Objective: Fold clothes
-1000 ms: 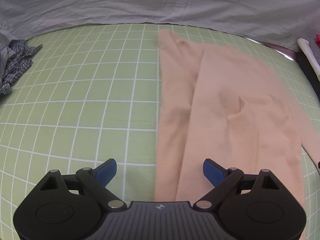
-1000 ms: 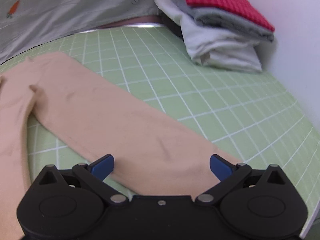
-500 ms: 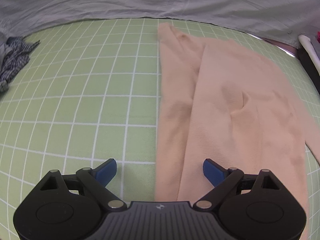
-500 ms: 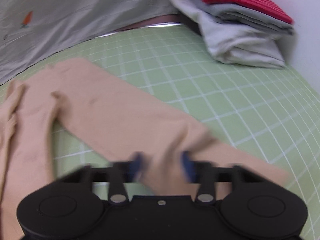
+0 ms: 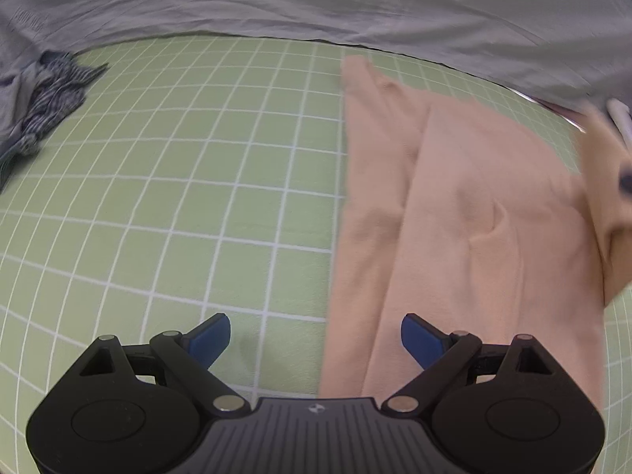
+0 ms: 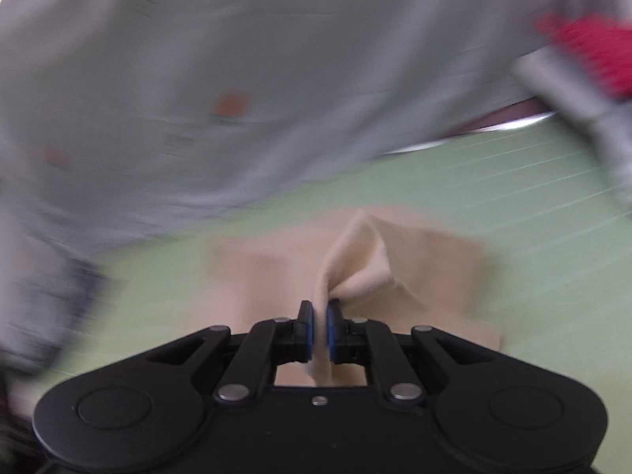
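Green grid mat [image 5: 177,181] | right gripper [image 6: 319,330] pinches peach garment [image 6: 363,264], left gripper [image 5: 316,335] gapes empty | I'm mid-fold; next lay it across.

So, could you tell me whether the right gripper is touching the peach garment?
Touching: the right wrist view shows the right gripper shut on a pinched fold of the peach garment.

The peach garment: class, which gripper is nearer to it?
Right. The right gripper is shut on the peach garment; the left gripper hovers open above its edge.
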Motion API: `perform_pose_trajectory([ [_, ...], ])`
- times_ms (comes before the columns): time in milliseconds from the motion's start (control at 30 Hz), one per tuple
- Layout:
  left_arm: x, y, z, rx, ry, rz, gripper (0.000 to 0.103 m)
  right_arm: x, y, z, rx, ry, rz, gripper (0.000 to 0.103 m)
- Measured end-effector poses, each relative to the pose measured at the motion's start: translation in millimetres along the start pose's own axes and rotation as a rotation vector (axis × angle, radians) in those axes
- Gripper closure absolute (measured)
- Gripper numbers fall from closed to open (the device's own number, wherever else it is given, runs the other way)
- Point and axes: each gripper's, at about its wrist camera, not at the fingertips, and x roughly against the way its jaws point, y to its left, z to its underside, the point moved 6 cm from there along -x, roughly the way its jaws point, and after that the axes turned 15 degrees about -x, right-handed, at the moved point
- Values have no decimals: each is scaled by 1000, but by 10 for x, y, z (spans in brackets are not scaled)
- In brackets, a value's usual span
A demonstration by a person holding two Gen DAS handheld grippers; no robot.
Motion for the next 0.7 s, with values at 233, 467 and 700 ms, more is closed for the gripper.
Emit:
perform_pose_trajectory([
  [233, 52, 116, 14, 39, -12, -25, 9, -7, -76, 36, -210, 11, -27, 46],
  [467, 66, -17, -95, -6, -40, -20, 9, 367, -797, 181, -137, -18, 333, 42],
  [700, 142, -312, -357, -104, -155, 48, 17, 600, -1200, 555, -135, 8, 517, 42],
])
